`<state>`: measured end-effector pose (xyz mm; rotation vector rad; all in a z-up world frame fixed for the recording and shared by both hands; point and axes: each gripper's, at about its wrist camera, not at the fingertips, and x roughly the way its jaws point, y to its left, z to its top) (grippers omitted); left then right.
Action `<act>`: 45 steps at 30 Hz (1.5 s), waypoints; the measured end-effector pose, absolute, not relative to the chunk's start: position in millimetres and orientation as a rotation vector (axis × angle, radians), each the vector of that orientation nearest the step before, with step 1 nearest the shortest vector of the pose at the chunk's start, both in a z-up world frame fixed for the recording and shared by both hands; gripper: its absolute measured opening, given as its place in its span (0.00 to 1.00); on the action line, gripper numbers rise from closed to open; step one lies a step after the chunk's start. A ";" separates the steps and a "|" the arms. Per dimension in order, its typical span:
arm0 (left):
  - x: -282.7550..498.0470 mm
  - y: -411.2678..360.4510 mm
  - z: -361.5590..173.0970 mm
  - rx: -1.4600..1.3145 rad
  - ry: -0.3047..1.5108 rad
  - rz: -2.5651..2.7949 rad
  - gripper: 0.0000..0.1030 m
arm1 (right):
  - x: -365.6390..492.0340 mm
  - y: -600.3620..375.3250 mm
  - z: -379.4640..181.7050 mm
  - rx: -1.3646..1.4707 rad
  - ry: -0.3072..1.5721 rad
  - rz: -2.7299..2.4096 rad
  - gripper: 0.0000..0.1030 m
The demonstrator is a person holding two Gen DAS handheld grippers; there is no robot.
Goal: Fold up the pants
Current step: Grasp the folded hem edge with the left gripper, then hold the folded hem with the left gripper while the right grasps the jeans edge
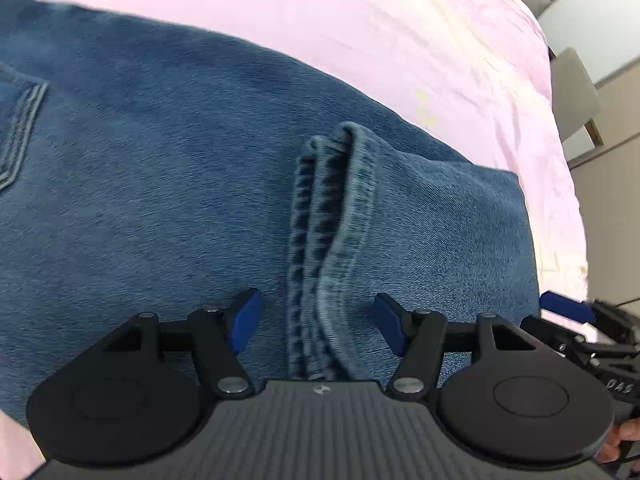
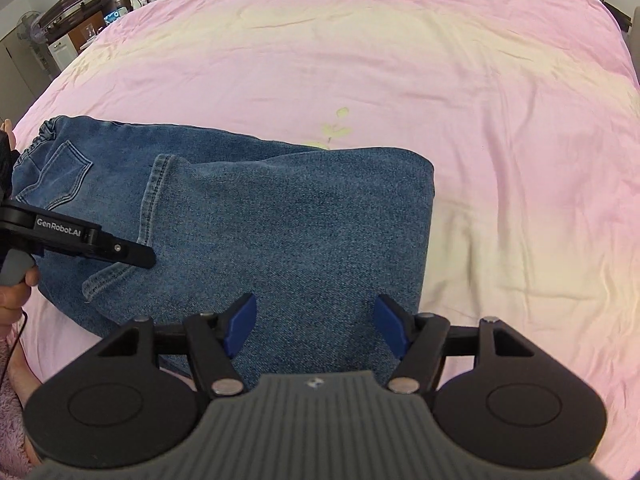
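Observation:
Blue denim pants (image 2: 280,216) lie folded on the pink bed sheet (image 2: 400,60), legs doubled back toward the waistband (image 2: 36,140) at the left. In the left wrist view the pants (image 1: 160,180) fill the frame, and the leg hems (image 1: 332,240) run between my open fingers. My left gripper (image 1: 316,324) is open just above the hems, holding nothing; it also shows in the right wrist view (image 2: 148,258). My right gripper (image 2: 316,324) is open over the folded end of the pants, holding nothing; its blue fingertip (image 1: 564,306) shows in the left wrist view.
The pink sheet (image 1: 440,40) stretches beyond and to the right of the pants. A grey headboard (image 1: 576,92) and wall stand at the bed's edge. Furniture and a fan (image 2: 72,12) stand at the far left corner of the room.

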<state>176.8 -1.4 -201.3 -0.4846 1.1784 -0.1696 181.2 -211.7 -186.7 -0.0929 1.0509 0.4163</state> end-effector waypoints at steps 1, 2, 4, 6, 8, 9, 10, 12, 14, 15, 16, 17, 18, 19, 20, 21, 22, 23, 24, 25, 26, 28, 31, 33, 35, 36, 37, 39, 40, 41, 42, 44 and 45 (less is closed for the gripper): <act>174.9 -5.2 -202.4 -0.481 1.164 -0.165 0.65 | 181.2 -210.5 -187.6 -0.096 1.050 0.415 0.63; 173.2 -7.0 -202.6 -0.482 1.154 -0.164 0.54 | 181.1 -209.4 -188.2 -0.101 1.050 0.412 0.63; 171.7 -5.8 -200.6 -0.489 1.136 -0.141 0.43 | 180.4 -209.0 -187.6 -0.105 1.049 0.407 0.63; 171.0 -1.6 -194.8 -0.471 1.111 -0.125 0.31 | 179.5 -208.9 -186.5 -0.103 1.048 0.401 0.63; 163.7 2.5 -182.8 -0.467 1.059 -0.121 0.19 | 177.6 -208.7 -184.9 -0.099 1.047 0.397 0.63; 160.1 2.1 -173.2 -0.461 1.020 -0.132 0.17 | 176.8 -208.6 -184.2 -0.097 1.047 0.398 0.63; 157.6 2.2 -161.8 -0.452 0.987 -0.144 0.16 | 176.9 -208.4 -184.3 -0.096 1.048 0.400 0.63; 154.4 2.9 -134.4 -0.417 0.922 -0.162 0.16 | 176.2 -206.8 -180.1 -0.096 1.043 0.410 0.63; 154.6 5.4 -107.7 -0.385 0.873 -0.181 0.15 | 176.1 -203.6 -170.3 -0.099 1.023 0.423 0.63; 156.8 8.6 -94.9 -0.372 0.860 -0.196 0.15 | 176.3 -201.7 -164.6 -0.099 1.011 0.432 0.63; 158.7 12.3 -85.1 -0.361 0.854 -0.205 0.15 | 176.3 -199.6 -158.2 -0.097 0.997 0.443 0.63; 160.3 15.1 -78.2 -0.351 0.853 -0.210 0.15 | 176.6 -196.9 -152.4 -0.096 0.985 0.454 0.63; 162.5 19.0 -75.0 -0.337 0.859 -0.209 0.15 | 177.3 -193.7 -148.0 -0.097 0.975 0.466 0.63; 164.4 23.9 -75.4 -0.325 0.870 -0.201 0.15 | 178.2 -189.5 -144.9 -0.101 0.969 0.477 0.63; 166.2 28.7 -79.2 -0.318 0.884 -0.190 0.15 | 179.3 -185.5 -144.0 -0.108 0.967 0.485 0.63; 166.7 35.1 -85.8 -0.316 0.902 -0.179 0.15 | 180.6 -181.6 -144.9 -0.114 0.967 0.491 0.63; 165.8 39.6 -94.7 -0.326 0.925 -0.164 0.15 | 182.7 -178.2 -147.1 -0.118 0.970 0.498 0.63; 165.9 46.1 -104.8 -0.342 0.947 -0.152 0.15 | 184.2 -174.9 -150.0 -0.119 0.975 0.502 0.63; 167.7 52.9 -117.0 -0.361 0.971 -0.142 0.15 | 185.4 -172.3 -153.2 -0.118 0.981 0.505 0.63; 167.7 59.1 -129.1 -0.378 0.997 -0.132 0.15 | 187.0 -170.8 -158.2 -0.115 0.991 0.507 0.63; 165.7 65.8 -141.6 -0.398 1.024 -0.127 0.15 | 188.4 -169.1 -163.4 -0.114 1.003 0.509 0.63; 168.3 72.3 -166.8 -0.443 1.075 -0.125 0.15 | 190.3 -166.4 -173.9 -0.124 1.029 0.510 0.63; 169.0 74.2 -190.2 -0.485 1.107 -0.128 0.16 | 192.8 -165.4 -183.3 -0.158 1.061 0.507 0.62; 170.3 77.2 -192.8 -0.491 1.123 -0.142 0.17 | 195.2 -167.2 -181.2 -0.175 1.062 0.505 0.62; 174.2 80.4 -187.9 -0.483 1.148 -0.160 0.21 | 198.9 -172.2 -175.1 -0.188 1.051 0.503 0.59; 174.3 80.9 -183.6 -0.467 1.164 -0.162 0.22 | 201.4 -174.0 -171.1 -0.200 1.042 0.497 0.54; 175.0 81.4 -177.8 -0.443 1.170 -0.168 0.22 | 205.1 -176.5 -167.6 -0.211 1.034 0.495 0.47; 176.0 84.8 -163.8 -0.397 1.141 -0.173 0.23 | 213.9 -181.6 -161.2 -0.220 1.013 0.484 0.42; 179.5 87.3 -156.9 -0.388 1.124 -0.179 0.23 | 220.8 -181.6 -158.8 -0.225 1.005 0.475 0.41; 181.8 89.8 -150.8 -0.390 1.109 -0.188 0.23 | 227.2 -182.2 -157.6 -0.233 0.997 0.466 0.37; 184.0 91.3 -145.9 -0.393 1.091 -0.193 0.23 | 233.6 -182.3 -157.6 -0.240 0.990 0.452 0.34; 190.8 89.4 -137.6 -0.383 1.045 -0.212 0.23 | 250.6 -179.2 -162.4 -0.249 0.989 0.426 0.25; 194.1 86.9 -135.8 -0.377 1.029 -0.218 0.23 | 259.0 -178.0 -166.0 -0.247 0.993 0.418 0.23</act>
